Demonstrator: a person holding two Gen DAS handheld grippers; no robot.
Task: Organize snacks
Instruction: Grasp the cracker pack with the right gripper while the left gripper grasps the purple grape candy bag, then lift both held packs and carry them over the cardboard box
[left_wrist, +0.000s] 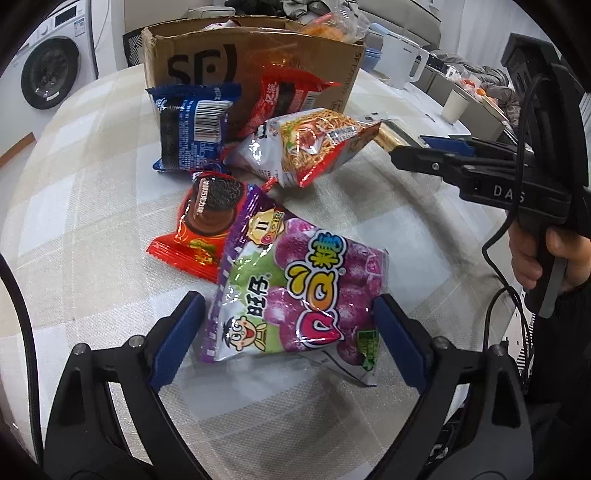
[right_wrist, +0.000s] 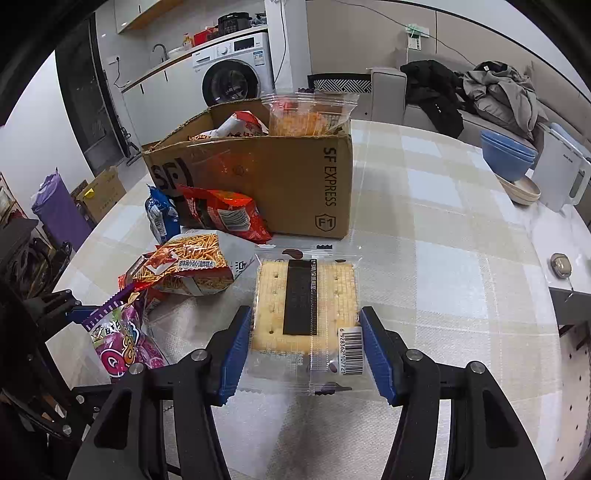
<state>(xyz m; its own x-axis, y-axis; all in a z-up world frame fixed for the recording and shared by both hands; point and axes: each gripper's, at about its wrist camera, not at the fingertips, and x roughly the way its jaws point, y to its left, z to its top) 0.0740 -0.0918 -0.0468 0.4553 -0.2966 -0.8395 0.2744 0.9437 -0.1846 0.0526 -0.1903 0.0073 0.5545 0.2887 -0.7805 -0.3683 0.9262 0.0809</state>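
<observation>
- My left gripper (left_wrist: 288, 332) sits low over the checked tablecloth (left_wrist: 388, 229), jaws spread wide on either side of the purple gummy bag (left_wrist: 295, 291). The blue pads look just clear of the bag's edges, though I cannot tell whether the right pad brushes the wrapper.
- My right gripper (right_wrist: 304, 343) has its jaws closed in on a clear-wrapped cracker pack (right_wrist: 304, 299), one blue pad against each long side, barcode label by the right pad. I cannot tell whether the pack is lifted or resting on the cloth.
- From the left wrist view, that right gripper shows at the right edge, with my hand (left_wrist: 535, 254) around its handle.
- Just beyond the gummy bag, partly under its far left corner, lies a red chocolate cookie packet (left_wrist: 207, 225).
- Farther on, a noodle-stick snack bag (left_wrist: 310, 144) lies left of the cracker pack, just beside it.
- A blue cookie packet (left_wrist: 195, 125) and a red snack bag (left_wrist: 284, 99) lean against the near wall of the cardboard box (right_wrist: 288, 184).
- The box stands at the far side of the table, open, with several snack bags poking above its rim, including a clear orange-filled bag (right_wrist: 306, 114).
- Far right on the table: stacked blue bowls (right_wrist: 508, 155) and a white kettle (right_wrist: 557, 177).
- Beyond the table stands a washing machine (right_wrist: 232, 70).
</observation>
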